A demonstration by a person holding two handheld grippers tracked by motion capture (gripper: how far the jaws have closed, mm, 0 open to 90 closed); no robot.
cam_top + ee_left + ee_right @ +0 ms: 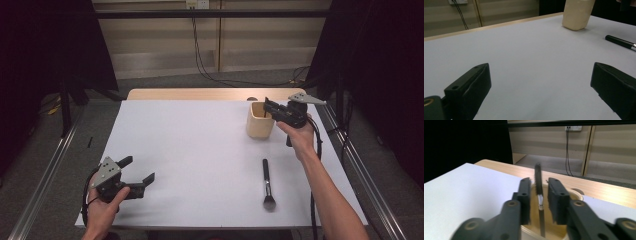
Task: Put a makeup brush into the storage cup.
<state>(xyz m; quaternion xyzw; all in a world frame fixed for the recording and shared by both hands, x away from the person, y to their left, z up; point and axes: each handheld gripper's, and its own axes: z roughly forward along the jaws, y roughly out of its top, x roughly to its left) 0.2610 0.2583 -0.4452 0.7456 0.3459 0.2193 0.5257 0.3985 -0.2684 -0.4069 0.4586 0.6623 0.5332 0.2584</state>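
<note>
At frame right, the right tool (538, 192) stands slightly open around a thin brush (539, 185) upright in the wooden cup (259, 127); the left tool (139, 174) gapes empty.

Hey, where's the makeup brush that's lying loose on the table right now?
In the high view the loose makeup brush lies flat on the white table, right of centre near the front edge, bristles toward the person, in front of the wooden cup.

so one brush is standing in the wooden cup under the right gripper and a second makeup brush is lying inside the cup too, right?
Not quite. The second makeup brush lies flat on the white table, in front of the wooden cup, as the high view shows. The rest holds.
</note>
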